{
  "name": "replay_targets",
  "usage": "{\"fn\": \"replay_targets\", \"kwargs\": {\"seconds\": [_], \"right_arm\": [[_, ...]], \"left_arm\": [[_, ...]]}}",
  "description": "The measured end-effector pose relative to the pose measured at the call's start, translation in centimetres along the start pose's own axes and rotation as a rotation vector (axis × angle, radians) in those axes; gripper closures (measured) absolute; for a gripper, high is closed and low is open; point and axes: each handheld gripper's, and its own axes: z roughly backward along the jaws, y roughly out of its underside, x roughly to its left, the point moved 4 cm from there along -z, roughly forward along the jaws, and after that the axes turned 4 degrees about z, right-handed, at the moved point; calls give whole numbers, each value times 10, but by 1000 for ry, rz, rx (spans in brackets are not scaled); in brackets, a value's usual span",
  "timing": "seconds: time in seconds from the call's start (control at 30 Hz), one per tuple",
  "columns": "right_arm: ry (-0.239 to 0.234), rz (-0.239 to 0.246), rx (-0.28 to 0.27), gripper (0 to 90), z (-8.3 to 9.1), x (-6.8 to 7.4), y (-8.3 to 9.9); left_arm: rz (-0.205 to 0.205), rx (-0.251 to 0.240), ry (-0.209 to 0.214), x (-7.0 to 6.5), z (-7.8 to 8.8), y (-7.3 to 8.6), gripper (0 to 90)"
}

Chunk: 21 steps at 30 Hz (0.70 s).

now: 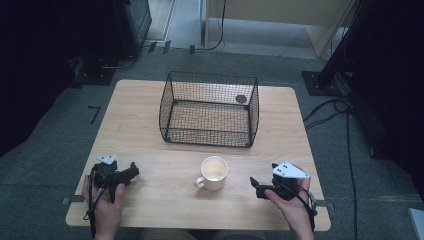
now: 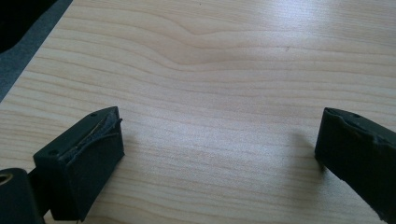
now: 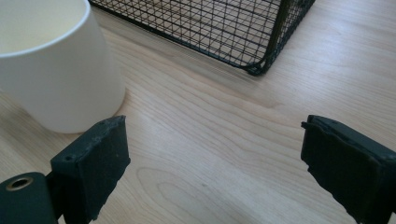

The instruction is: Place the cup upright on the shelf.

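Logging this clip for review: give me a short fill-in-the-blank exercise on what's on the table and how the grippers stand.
1. The white mug stands between the wire basket and the table's ____ edge.
2. The mug's handle points toward the ____ gripper.
3. The right gripper has its jaws ____, with bare table between them.
4. The mug stands ____ the basket, not in it.

Missing words: near; left; open; outside

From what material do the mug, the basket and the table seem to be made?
Mug: likely glazed ceramic; smooth cream-white wall, thick rim.
Basket: thin black wire mesh, probably coated metal; the table shows through the grid.
Table: light wood or wood-look laminate; matte with wavy grain lines.
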Motion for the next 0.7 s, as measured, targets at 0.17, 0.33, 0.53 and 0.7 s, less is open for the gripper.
{"fn": "replay_targets", "kwargs": {"seconds": [0.17,0.33,0.53,0.7], "right_arm": [[-21,7,-13,70,-2,8,-7],[-52,15,-10,31,-7,19,-12],[-89,33,-12,23,-13,34,-20],[-103,36,-20,23,-17,41,-24]], "left_arm": [[0,0,0,0,0,0,12],[-1,0,0,0,0,0,12],[0,0,0,0,0,0,12],[0,0,0,0,0,0,12]]}}
